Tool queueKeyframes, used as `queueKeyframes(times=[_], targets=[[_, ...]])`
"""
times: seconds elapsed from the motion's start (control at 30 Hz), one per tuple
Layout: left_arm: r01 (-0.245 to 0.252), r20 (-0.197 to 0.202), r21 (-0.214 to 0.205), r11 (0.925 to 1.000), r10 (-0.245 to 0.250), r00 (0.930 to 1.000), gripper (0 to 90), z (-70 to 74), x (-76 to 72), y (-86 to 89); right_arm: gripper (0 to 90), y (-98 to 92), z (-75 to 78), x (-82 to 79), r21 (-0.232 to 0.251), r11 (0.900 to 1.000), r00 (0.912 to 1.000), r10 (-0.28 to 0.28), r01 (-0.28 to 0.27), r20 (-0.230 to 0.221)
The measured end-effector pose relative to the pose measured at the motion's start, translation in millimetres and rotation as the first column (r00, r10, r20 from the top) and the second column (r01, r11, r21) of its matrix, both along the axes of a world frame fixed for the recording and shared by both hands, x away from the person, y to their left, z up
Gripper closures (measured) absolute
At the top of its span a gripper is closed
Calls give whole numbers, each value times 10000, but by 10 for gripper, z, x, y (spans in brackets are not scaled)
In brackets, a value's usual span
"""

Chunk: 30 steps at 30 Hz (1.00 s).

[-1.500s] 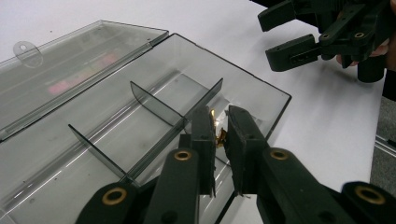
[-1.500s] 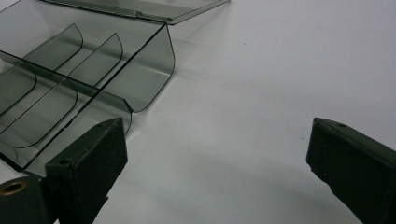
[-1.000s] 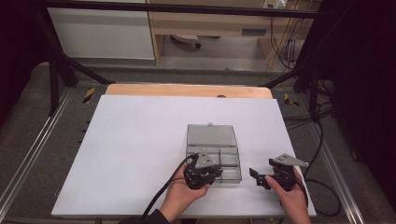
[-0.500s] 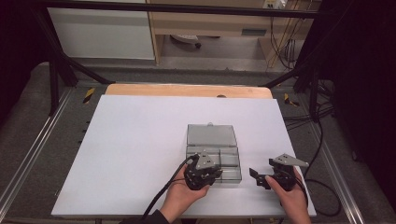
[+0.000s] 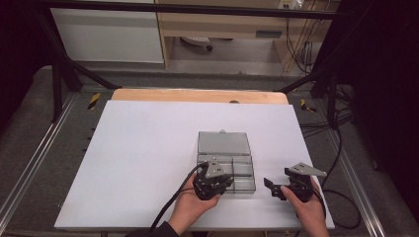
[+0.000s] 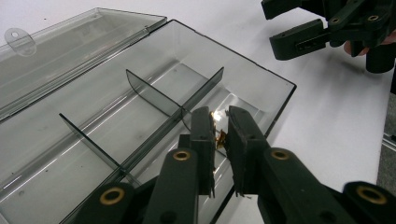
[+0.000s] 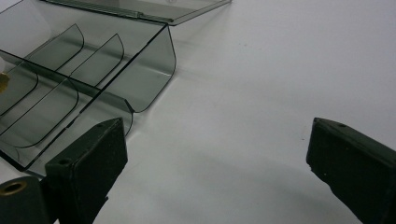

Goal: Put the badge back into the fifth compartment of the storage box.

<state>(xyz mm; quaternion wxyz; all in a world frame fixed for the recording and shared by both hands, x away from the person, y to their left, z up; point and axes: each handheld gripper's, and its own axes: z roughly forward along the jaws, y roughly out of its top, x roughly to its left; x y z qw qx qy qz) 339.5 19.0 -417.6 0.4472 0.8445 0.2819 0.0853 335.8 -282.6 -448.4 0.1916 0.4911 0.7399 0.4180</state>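
- My left gripper (image 6: 219, 133) pinches a small brass-coloured part (image 6: 218, 138) over the clear compartment box (image 6: 140, 93).
- My right gripper (image 7: 217, 154) hovers spread wide, empty, above the white table (image 7: 280, 70).

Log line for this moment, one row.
left hand-held gripper: shut on small gold part over compartment box | right hand-held gripper: open, beside box | lid: open
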Motion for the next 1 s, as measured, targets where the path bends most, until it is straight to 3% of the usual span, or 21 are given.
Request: queueKeyframes(times=[0.37,0.73,1.0], targets=[[-486,398,-280,9984,497,9980,683,76,3,78,58,-20,-4,10,25,9999,9999,-110,110,7],[-791,508,-319,9964,807,9954,602,100,93,191,55,-24,-2,19,130,9998,9999,-137,137,9],[-1023,1032,-428,9938,1062,9890,501,186,48,303,55,-20,32,10,134,9996,9994,-266,263,206]])
